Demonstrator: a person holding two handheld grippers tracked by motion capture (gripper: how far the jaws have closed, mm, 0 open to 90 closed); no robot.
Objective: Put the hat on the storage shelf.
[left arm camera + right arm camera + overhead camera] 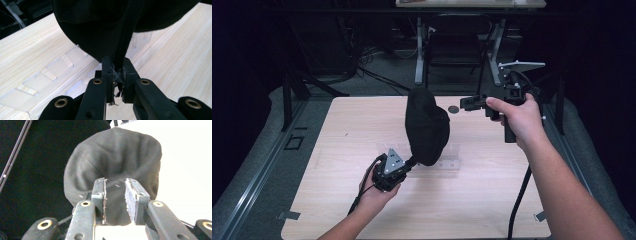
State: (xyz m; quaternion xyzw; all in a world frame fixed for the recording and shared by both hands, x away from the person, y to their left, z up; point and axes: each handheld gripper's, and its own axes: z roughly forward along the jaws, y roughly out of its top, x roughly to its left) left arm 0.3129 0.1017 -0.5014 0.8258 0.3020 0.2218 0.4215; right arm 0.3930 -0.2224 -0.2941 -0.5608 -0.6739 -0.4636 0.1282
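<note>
Nearest to the person, the left gripper [408, 164] is held low over the near middle of the wooden table [337, 150]. Its jaws are pressed together on the lower edge of a black cloth [427, 127]; in the left gripper view a thin fold of the cloth [120, 50] runs down between the two pads [107, 75], with some frayed threads at the bottom. From this grip the cloth stands up over the middle of the table as a rounded, puffed shape, and its top leans a little to the far side. Under and just behind the cloth, a clear plastic rack [447, 160] with slots lies flat on the table; in the left gripper view its slots [50, 75] can be seen at the left of the jaws.

Farther away and to the right, the right gripper [464, 103] is held higher, above the far right part of the table, and it points left toward the cloth. Its jaws are partly apart and hold nothing; in the right gripper view the cloth [115, 165] is beyond the pads [131, 197], not between them. A small dark round thing [453, 109] lies on the table at the far side, between the cloth and the right gripper.
</note>
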